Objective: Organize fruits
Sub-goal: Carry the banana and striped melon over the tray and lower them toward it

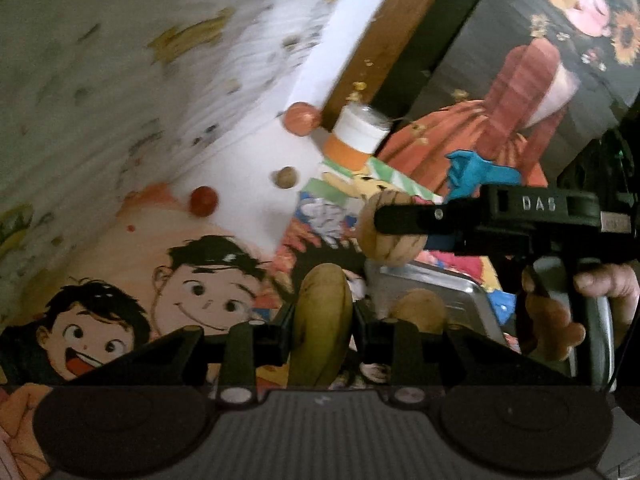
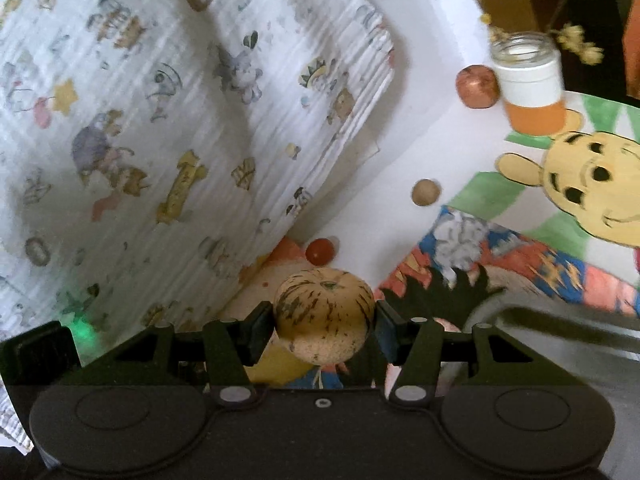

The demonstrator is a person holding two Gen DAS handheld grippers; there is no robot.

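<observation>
We clamp a banana in the left gripper at lower centre, a melon in the right gripper (round, smooth); jolting could roll it free.

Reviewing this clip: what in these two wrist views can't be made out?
- Left wrist view: the lower end of the banana is hidden behind the left gripper body.
- Left wrist view: the metal tray interior is mostly covered by the right gripper and the hand; the brown item in it is unidentifiable.
- Right wrist view: the underside of the striped fruit is hidden by the gripper.
- Both views: motion blur smears the jar label.
</observation>
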